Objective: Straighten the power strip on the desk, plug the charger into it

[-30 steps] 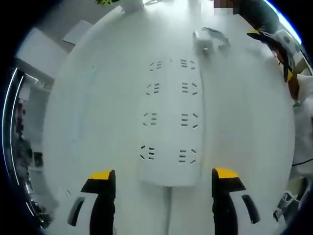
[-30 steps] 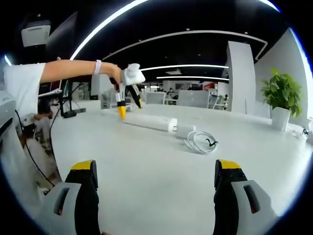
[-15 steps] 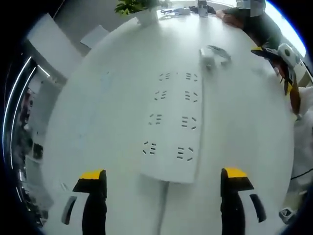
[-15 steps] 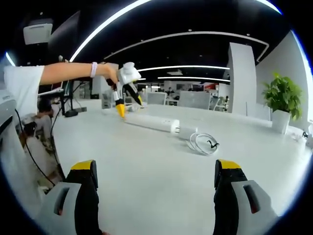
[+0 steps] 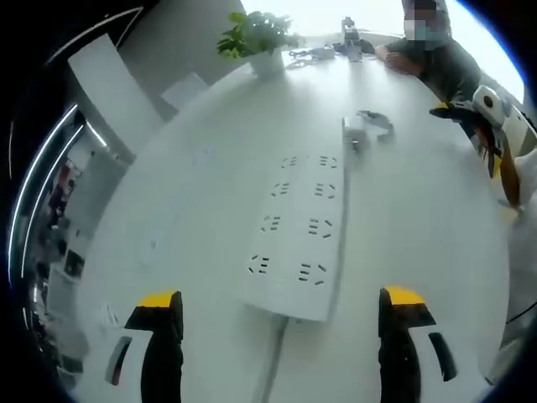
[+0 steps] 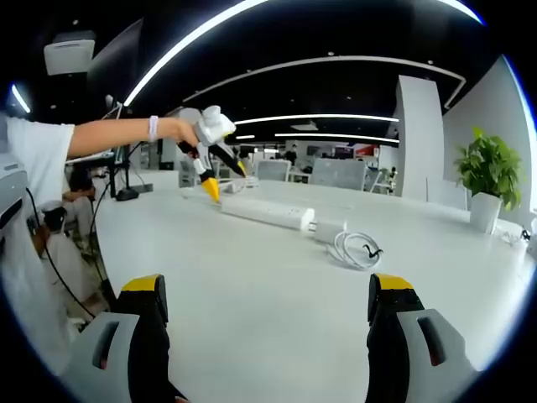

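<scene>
The white power strip (image 5: pixel 298 235) lies flat on the white desk (image 5: pixel 185 210), running away from my left gripper (image 5: pixel 281 300), which hovers open just above its near end, where the cord (image 5: pixel 275 369) leaves. Past the far end sits the white charger (image 5: pixel 354 133) with its coiled cable (image 5: pixel 379 124). In the right gripper view the power strip (image 6: pixel 268 211), charger (image 6: pixel 327 228) and coiled cable (image 6: pixel 359 249) lie far ahead of my open, empty right gripper (image 6: pixel 267 290). A hand holds the left gripper (image 6: pixel 225 180) above the strip's far end.
A potted plant (image 5: pixel 258 38) stands at the desk's far edge, with small items and a seated person (image 5: pixel 436 59) beyond. The right gripper (image 5: pixel 480 117) shows at the right edge. In the right gripper view, a potted plant (image 6: pixel 485 172) stands at right and a person's sleeve (image 6: pixel 33 151) at left.
My left gripper has risen and drawn back from the power strip, jaws a little wider; the strip looks smaller and further ahead. The right gripper has stayed open and nearly still.
</scene>
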